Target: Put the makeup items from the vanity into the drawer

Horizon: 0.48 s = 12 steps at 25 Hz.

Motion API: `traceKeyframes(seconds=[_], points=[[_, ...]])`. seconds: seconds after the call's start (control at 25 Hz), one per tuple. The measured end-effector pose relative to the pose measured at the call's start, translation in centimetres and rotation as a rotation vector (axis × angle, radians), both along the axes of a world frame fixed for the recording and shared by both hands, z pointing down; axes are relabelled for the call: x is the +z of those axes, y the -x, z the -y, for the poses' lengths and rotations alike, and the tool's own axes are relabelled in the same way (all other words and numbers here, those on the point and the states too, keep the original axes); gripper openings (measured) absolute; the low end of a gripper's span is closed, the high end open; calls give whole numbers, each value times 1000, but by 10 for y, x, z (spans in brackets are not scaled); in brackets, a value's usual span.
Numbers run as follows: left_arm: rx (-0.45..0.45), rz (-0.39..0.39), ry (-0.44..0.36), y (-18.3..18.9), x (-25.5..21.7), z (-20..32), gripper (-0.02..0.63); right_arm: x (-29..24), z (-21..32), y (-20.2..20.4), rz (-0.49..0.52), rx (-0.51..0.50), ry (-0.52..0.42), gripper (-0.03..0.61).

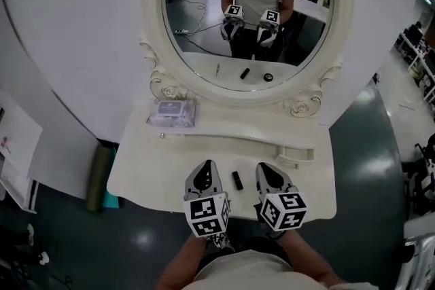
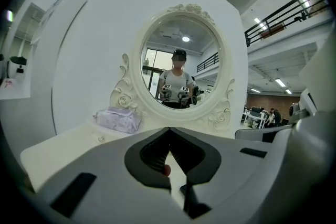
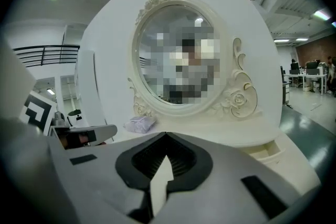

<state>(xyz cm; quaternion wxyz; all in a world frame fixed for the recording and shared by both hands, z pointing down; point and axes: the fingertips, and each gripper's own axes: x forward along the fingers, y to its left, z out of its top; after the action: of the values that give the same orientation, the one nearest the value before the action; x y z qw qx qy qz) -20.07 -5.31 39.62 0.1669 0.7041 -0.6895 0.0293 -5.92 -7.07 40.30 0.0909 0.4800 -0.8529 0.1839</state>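
One black tube (image 1: 237, 180) — one tissue pack (image 1: 173, 112).

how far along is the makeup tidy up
Barely started. Nothing visibly stowed: a small black tube lies on the vanity top between the grippers, and the drawer looks only slightly open. The left gripper and right gripper are both shut and empty. At least that tube is left to move.

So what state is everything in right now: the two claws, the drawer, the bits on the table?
left claw: shut, nothing clearly gripped.
right claw: shut, empty.
drawer: pulled open.
black tube: lying flat on the vanity, between the claws, untouched.
tissue pack: lying flat at the back left.
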Motion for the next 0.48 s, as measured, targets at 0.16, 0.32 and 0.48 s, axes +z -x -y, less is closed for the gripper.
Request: traceKeyframes(seconds=[0.16,0.32,0.48], points=[[27,-1,22,-4,8,9,5,5,10,-3,6,26,19,17],[40,5,38,-8,13,19,5,4,18,-4,23,26,21,17],[29,9,47,-15,12,25,5,9,31,-15,55,31,51,17]])
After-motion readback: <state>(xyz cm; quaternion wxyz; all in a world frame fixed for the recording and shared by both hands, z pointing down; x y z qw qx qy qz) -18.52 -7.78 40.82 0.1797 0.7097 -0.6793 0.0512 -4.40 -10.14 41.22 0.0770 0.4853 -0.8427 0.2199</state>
